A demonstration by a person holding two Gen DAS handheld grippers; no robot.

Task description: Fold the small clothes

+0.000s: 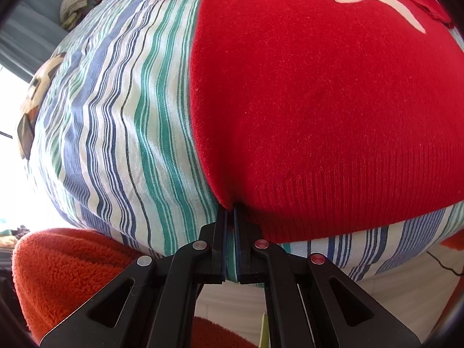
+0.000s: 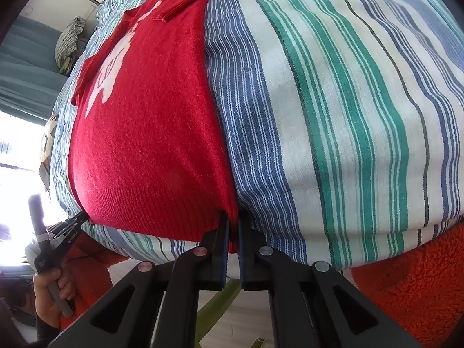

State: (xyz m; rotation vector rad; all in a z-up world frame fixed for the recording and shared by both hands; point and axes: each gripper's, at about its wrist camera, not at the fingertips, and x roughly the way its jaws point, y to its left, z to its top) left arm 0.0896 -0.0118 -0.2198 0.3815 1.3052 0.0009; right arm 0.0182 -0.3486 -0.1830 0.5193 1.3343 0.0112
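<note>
Across the striped bed sheet (image 2: pixel 333 110) lies a red sweater (image 1: pixel 319 92), white motif up, its ribbed hem along the bed's near edge. At the far left edge sit a patterned pillow (image 1: pixel 37 87) and bundled knit cloth (image 1: pixel 78 0). An orange fleece sleeve (image 1: pixel 72 275) crowds the near side. The left gripper (image 1: pixel 231 211) has its jaws closed on the hem's left corner; the right gripper (image 2: pixel 233 217) pinches the right corner likewise.

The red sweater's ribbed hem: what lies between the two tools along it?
In the right wrist view, only the red sweater's ribbed hem runs from the right tool to the left tool.
</note>
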